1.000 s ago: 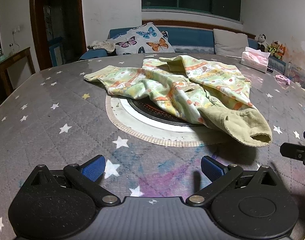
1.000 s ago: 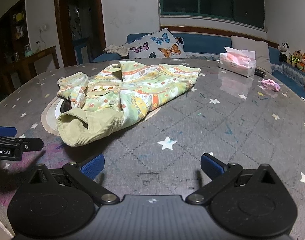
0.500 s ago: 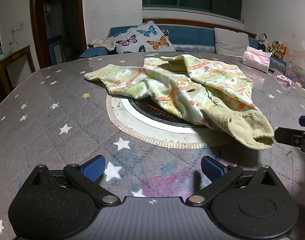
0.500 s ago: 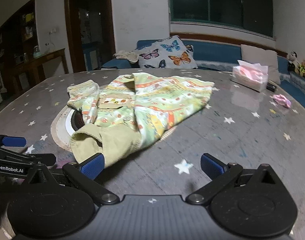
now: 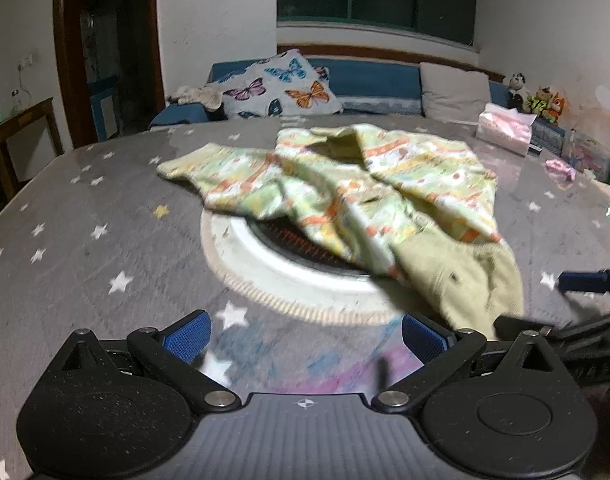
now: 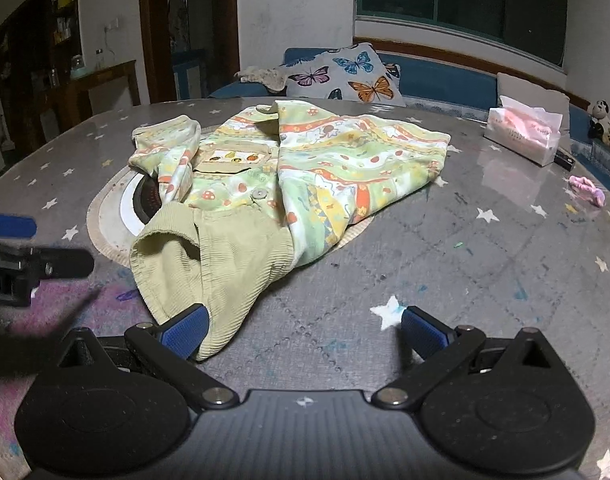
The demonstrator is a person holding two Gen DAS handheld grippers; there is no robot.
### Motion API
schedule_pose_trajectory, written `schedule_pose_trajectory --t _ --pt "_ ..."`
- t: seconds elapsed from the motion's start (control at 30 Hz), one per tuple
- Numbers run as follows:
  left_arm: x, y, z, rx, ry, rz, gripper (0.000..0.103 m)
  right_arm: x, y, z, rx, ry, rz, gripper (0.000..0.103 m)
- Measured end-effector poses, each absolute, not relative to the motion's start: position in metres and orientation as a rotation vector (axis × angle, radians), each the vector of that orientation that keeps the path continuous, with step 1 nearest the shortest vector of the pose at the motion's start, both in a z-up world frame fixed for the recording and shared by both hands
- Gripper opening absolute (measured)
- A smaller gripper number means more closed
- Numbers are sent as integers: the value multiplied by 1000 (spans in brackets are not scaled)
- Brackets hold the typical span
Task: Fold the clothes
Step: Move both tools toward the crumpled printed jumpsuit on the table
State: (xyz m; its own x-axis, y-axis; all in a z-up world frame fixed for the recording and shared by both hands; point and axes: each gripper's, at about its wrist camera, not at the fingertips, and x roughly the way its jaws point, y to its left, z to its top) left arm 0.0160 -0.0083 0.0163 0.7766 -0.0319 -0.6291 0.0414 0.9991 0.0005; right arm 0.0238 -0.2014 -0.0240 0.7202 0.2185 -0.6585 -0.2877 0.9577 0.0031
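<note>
Jacket [image 6: 305,168] crumpled on table [image 6: 465,264]; both grippers spread.

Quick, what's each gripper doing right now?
Left gripper: open, holding nothing.
Right gripper: open, holding nothing, one finger by the jacket.

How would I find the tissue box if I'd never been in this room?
Start at the big grey star-patterned table with the crumpled green jacket in its middle. Look past the jacket toward the table's far right edge, near the blue sofa. The tissue box sits there alone, a white box with pink tissue puffing out the top, unlike the small pink scrunchie lying flat nearer you.
</note>
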Motion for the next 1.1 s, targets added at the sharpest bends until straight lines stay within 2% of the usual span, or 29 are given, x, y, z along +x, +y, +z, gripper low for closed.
schedule_pose_trajectory --t 0.33,1.1 --pt "38 -32 14 58 693 -82 103 27 -203 -23 -103 720 296 103" --pt "59 -29 28 73 691 -69 103 41 -205 -2 -141 716 335 103"
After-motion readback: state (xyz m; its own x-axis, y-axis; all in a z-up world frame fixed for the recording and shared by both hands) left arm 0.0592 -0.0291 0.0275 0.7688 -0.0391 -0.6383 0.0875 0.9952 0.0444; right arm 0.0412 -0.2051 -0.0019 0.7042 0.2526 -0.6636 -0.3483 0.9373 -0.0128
